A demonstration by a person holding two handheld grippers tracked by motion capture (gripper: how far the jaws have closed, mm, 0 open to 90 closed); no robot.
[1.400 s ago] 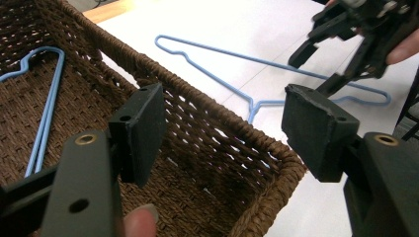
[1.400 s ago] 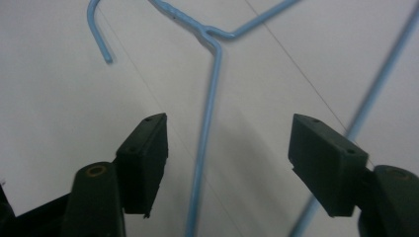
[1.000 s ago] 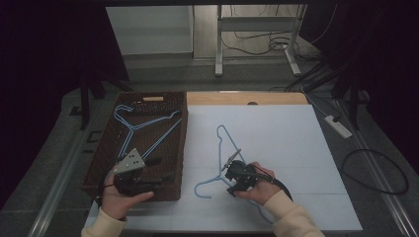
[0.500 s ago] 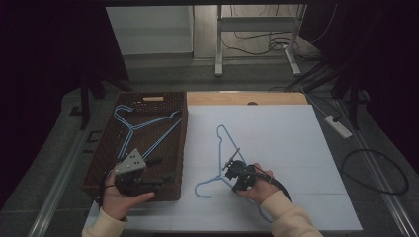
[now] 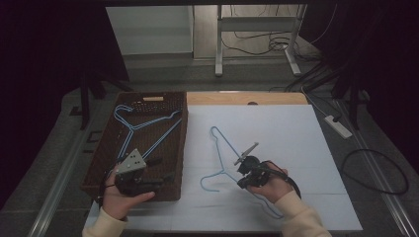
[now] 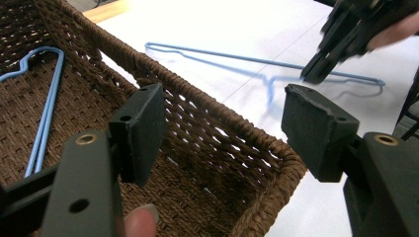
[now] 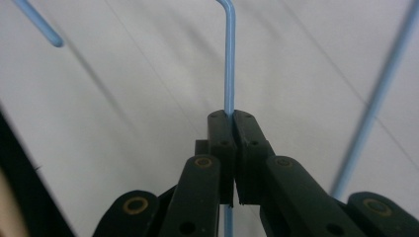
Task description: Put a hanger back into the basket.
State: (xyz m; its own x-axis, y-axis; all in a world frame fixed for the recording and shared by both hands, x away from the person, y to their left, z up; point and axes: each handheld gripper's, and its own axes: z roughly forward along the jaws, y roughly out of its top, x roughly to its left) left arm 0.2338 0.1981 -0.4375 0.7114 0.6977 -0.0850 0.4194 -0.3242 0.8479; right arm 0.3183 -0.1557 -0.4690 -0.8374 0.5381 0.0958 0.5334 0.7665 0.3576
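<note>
My right gripper [image 7: 232, 116], jaws just closed, pinches the wire of the blue hanger [image 5: 220, 148] between its pads; in the right gripper view the wire [image 7: 229, 59] runs up from the closed tips to a bend near the top edge. The hanger lies on the white table sheet [image 5: 296, 128], just to the right of the wicker basket [image 5: 180, 143], its hook end toward the far side; in the high view my right gripper [image 5: 245, 170] sits over the hanger's near half. My left gripper [image 6: 222, 123] hovers above the near right corner of the basket, jaws wide apart with nothing between them; in the high view it [image 5: 133, 173] rests over the basket's near end. A second blue hanger [image 5: 143, 123] lies inside the basket, toward its far end.
</note>
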